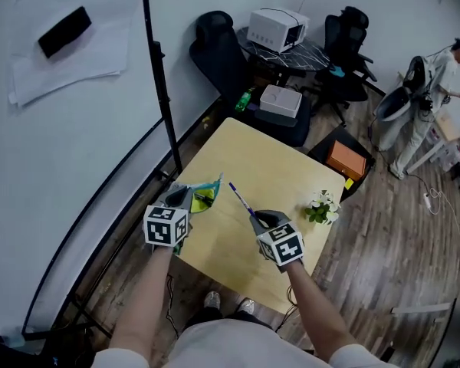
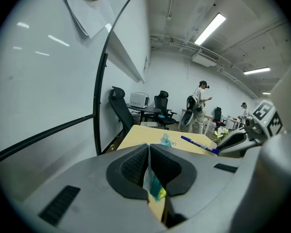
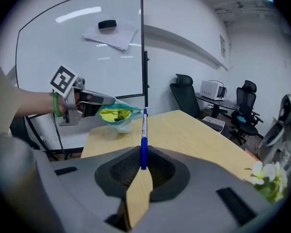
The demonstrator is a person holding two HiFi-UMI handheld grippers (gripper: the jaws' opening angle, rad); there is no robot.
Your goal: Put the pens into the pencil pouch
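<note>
Left claw (image 2: 148, 148) clamps translucent teal pencil pouch (image 3: 115, 115) rim — mouth open; right claw (image 3: 143, 165) grips slim blue pen (image 3: 144, 140), aimed in.

Pencil pouch (image 2: 153, 185): in the left gripper view a thin sliver only, pinched between the left gripper's (image 2: 148, 149) closed jaws; remainder behind them.
Pen (image 3: 144, 135): lower end buried in the right gripper's (image 3: 143, 155) jaws.
Pouch contents (image 3: 115, 114): dark shapes, too small to identify.
Plant (image 3: 269, 176): blurred at the rim.
</note>
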